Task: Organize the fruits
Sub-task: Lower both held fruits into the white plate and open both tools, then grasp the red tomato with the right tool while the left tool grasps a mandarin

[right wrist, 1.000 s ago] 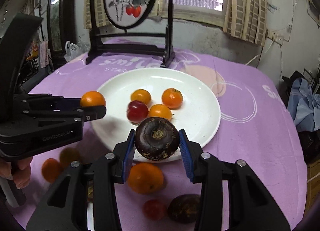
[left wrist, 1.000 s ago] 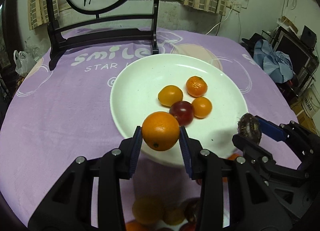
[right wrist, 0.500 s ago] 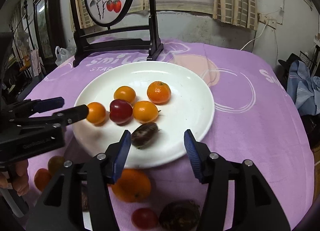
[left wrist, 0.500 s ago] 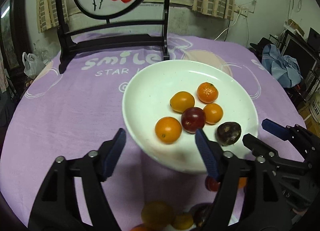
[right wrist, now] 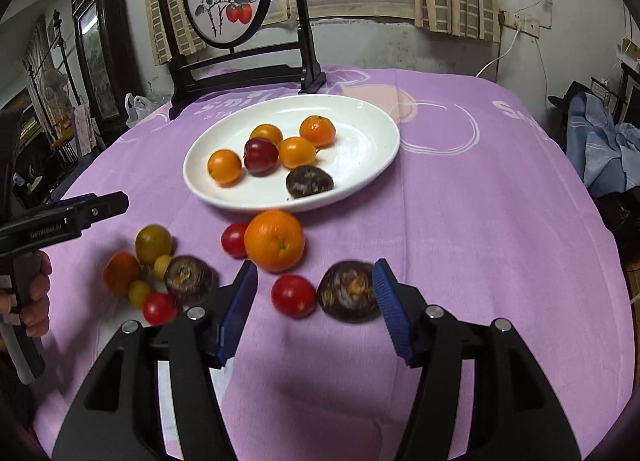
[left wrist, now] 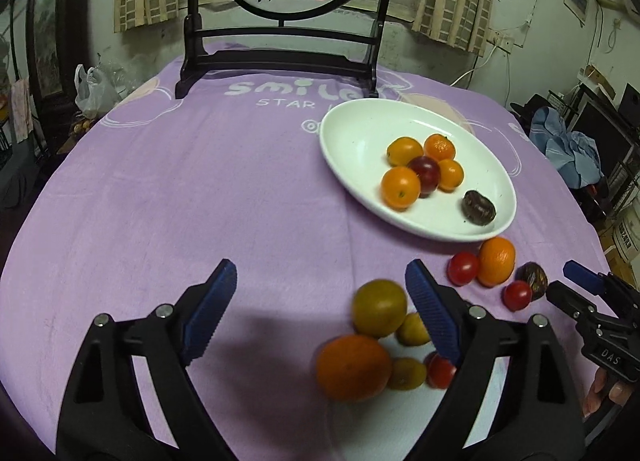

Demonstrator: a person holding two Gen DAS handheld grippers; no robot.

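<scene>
1. The purple tablecloth, printed with white lettering, covers the whole table, and everything else is placed here relative to the white plate that sits on it
2. A dark wooden stand with a round painted panel rises beyond the plate's far rim, its foot close behind that rim in the right wrist view
3. The plate holds six fruits: four small oranges, a dark red plum touching two of them, and a dark brown wrinkled fruit lying apart, toward the plate's near rim
4. The left gripper is released, fingers wide with nothing between them, hovering well to the near-left of the plate above the cloth
5. The right gripper is also released, on the near side of the plate; a red tomato and a second dark fruit lie on the cloth between its fingers, the dark fruit just beside the right finger
6. A large orange lies just off the plate's near rim, a small tomato touching its left side
7. Farther left of the plate's near edge sits a blurred cluster: a greenish fruit, an orange, a dark fruit, small yellow ones and a red tomato
</scene>
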